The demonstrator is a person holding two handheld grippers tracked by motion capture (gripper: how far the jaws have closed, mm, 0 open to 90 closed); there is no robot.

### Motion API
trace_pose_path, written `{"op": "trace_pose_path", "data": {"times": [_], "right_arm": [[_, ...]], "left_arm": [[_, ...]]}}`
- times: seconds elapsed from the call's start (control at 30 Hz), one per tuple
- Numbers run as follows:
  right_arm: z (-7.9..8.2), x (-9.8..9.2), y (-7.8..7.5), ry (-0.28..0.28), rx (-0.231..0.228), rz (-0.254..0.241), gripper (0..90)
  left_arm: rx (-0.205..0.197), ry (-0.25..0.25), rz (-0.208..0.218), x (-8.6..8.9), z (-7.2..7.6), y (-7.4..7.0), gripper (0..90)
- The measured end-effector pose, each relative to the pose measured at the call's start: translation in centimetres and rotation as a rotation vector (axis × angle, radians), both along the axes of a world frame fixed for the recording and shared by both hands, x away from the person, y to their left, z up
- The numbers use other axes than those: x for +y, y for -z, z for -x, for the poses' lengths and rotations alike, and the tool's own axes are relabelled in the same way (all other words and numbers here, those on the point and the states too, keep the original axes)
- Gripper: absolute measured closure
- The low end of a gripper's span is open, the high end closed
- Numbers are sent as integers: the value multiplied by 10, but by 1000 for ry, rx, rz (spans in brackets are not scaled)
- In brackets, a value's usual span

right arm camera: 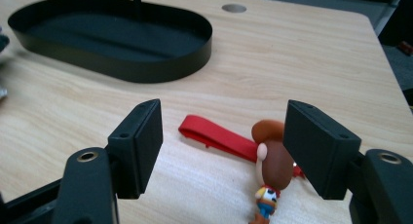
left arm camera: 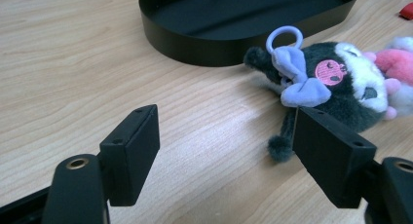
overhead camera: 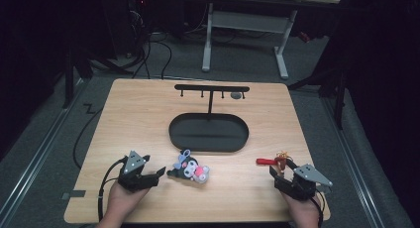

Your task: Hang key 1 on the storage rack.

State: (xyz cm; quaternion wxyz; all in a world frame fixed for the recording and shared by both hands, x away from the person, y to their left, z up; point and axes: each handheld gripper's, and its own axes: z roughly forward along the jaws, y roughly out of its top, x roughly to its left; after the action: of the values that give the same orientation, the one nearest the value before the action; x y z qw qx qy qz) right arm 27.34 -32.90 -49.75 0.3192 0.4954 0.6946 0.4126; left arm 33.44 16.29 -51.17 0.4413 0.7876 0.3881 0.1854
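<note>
Left gripper [overhead camera: 157, 172] lower left, jaws apart, nothing clamped; plush keychain [overhead camera: 190, 169] lies just right of it on the table [overhead camera: 138, 114]. Right gripper [overhead camera: 281, 172] lower right, jaws apart, cowboy figure keychain [right arm camera: 269, 170] between them, unclamped.

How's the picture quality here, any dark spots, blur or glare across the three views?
High view: the room around the table is nearly black and detail is soft. Left gripper view: the plush toy is sharp, with mild sheen on the wood. Right gripper view: the small figure and red strap are clear; the tray is slightly soft.
</note>
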Motion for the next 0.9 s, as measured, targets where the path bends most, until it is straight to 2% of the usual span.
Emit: {"op": "trace_pose_path", "data": {"times": [0.13, 0.33, 0.67, 0.83, 0.9], "right_arm": [[1, -2, 1, -14, 8, -8, 310], [0, 3, 1, -34, 11, 18, 310], [-1, 3, 1, -36, 21, 0, 309], [-4, 3, -2, -41, 52, -17, 317], [-4, 4, -3, -42, 62, -1, 318]], "left_arm": [[6, -12, -9, 2, -2, 2, 261], [3, -22, -8, 4, -2, 2, 260], [9, -22, 13, 9, -2, 3, 268], [-2, -14, -13, 8, 1, 3, 270], [-4, -18, -9, 9, 1, 3, 270]]}}
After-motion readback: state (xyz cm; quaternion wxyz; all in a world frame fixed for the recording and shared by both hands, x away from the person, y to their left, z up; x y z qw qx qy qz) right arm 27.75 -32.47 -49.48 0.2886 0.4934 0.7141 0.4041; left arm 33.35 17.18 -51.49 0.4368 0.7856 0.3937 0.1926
